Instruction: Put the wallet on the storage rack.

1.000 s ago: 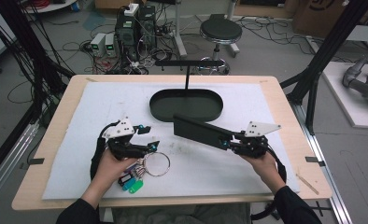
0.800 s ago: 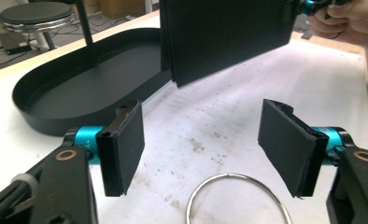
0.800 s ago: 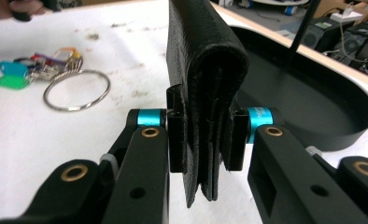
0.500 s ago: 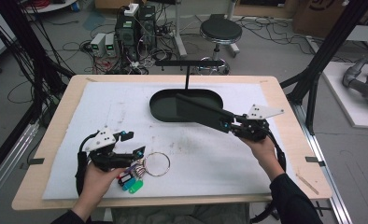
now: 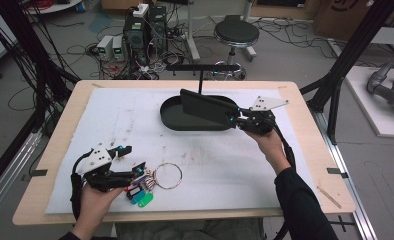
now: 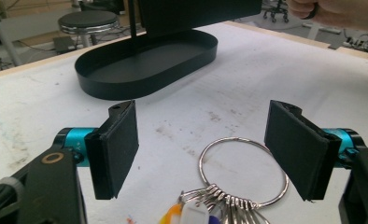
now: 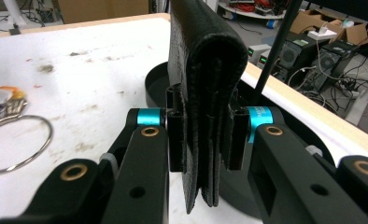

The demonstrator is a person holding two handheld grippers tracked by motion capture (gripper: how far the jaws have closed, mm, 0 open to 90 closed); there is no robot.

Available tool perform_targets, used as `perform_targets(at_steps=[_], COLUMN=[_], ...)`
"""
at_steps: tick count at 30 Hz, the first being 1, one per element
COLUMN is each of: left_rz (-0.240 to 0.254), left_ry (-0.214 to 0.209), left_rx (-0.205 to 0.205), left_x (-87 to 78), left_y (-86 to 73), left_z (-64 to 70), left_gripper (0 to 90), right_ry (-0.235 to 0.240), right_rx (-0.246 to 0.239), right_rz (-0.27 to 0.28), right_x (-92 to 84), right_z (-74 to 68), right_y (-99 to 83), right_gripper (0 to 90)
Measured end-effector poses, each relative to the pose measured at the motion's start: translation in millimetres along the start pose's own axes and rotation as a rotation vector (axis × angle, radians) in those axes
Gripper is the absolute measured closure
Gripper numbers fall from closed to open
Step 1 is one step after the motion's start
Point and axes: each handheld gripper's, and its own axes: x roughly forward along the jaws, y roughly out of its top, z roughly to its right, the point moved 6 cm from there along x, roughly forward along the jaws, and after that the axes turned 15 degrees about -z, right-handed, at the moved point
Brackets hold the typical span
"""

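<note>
Right gripper [image 5: 233, 118] is clamped on a black folded wallet [image 5: 207, 106], jaws pressing both faces of the fold as seen in the right gripper view [image 7: 204, 140]; the wallet [image 7: 205, 70] is held out roughly level, in the air above the black oval tray [image 5: 171, 120] at the far middle of the tabletop [image 5: 60, 130]. Whether the wallet's far end touches the tray floor cannot be told; it looks to hover just over the right half. The tray carries a thin upright post with a crossbar [image 5: 202, 67], nothing hanging from it. Left gripper [image 5: 132, 160] sits near the front left edge of the white mat [image 5: 135, 115], jaws standing wide and having just been opening, with nothing pressed between them. In the left gripper view [image 6: 203, 154] the large metal ring of a bunch of keys [image 6: 243, 172] lies flat on the mat between and just ahead of the open pads, not gripped; the coloured tags [image 5: 140, 195] trail toward the person's left hand [image 5: 97, 200]. Judgement: the work looks like tidying pocket items onto the tray stand. Wallet is picked up and brought over the tray, so that part is nearly done; release into the tray is left. The bunch of keys [image 5: 160, 177] remains on the mat, well apart from the tray, neither lifted nor placed, so about half is outstanding.
</note>
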Motion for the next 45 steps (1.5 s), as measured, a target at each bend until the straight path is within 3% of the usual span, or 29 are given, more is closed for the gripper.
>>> perform_targets(at_steps=[9, 15, 25, 28, 35, 41, 45], left_rz=[0.022, 0.023, 0.030, 0.034, 0.039, 0.041, 0.040], left_ry=[-0.035, -0.031, -0.047, -0.047, -0.053, -0.051, -0.050], left_rx=[-0.013, -0.012, -0.015, -0.009, -0.002, 0.000, 0.004], left_x=[-2.5, -2.7, -2.0, -2.0, -3.8, -5.0, -5.0], left_y=[-0.4, -1.1, -1.6, -1.1, -1.8, -2.7, -3.0], left_z=[3.7, 3.0, 3.5, 5.6, 6.2, 5.4, 5.4], left_gripper=[24.5, 24.5, 24.5, 24.6, 24.6, 24.5, 24.5], right_ry=[0.005, -0.016, -0.003, -0.003, 0.004, 0.005, -0.022], right_rx=[0.015, 0.030, 0.079, 0.069, 0.039, 0.056, 0.044], right_rz=[-0.033, -0.028, -0.041, -0.037, -0.046, -0.039, -0.061], right_x=[34.5, 50.6, 80.9, 88.8, 101.3, 105.3, 106.0], right_z=[6.4, 11.7, 23.1, 25.0, 29.0, 35.8, 41.2], right_y=[9.7, 12.9, 9.5, 10.3, 6.7, 0.3, -4.0], right_gripper=[76.5, 76.7, 76.8, 76.8, 76.7, 76.0, 74.7])
